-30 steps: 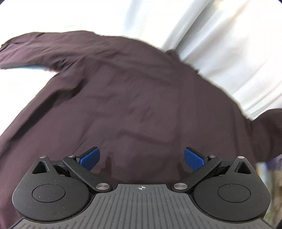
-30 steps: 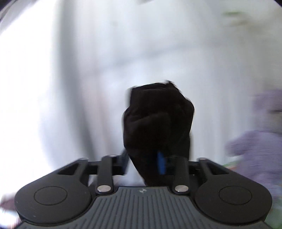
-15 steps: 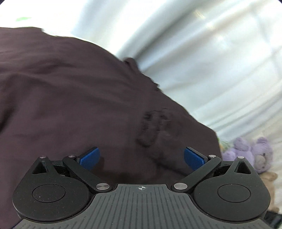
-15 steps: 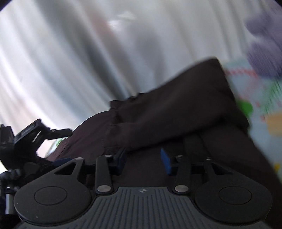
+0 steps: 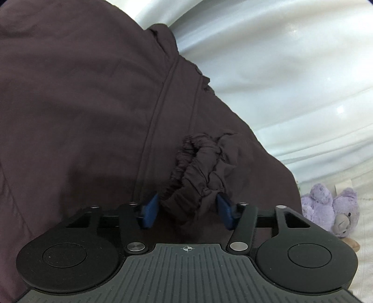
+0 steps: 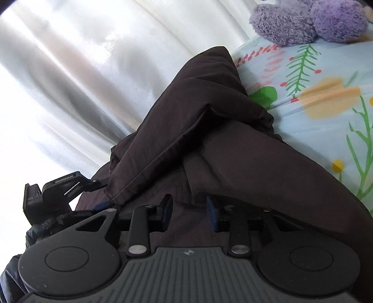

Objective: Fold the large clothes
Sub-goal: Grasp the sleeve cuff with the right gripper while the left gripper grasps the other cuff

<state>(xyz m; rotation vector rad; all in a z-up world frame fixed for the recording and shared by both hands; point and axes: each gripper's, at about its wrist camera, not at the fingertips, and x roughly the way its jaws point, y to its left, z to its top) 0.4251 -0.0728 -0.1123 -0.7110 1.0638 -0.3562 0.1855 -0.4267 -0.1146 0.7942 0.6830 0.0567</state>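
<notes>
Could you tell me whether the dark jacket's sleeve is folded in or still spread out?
Folded in. In the left wrist view its elastic cuff lies bunched on the dark jacket body, between the closing left gripper fingers.

You are seeing one dark brown fabric garment [image 5: 81, 105], one fluffy purple plush toy [image 5: 328, 211], one floral light-blue sheet [image 6: 326, 98], two black grippers.

- The dark garment [image 5: 81, 105] runs off the left and top edges of the left wrist view.
- A purple plush toy [image 6: 310, 21] is cut by the top edge of the right wrist view.
- The left tongs [image 6: 102, 205], lower left of that view, sit half behind a garment fold; only one blue pad shows.
</notes>
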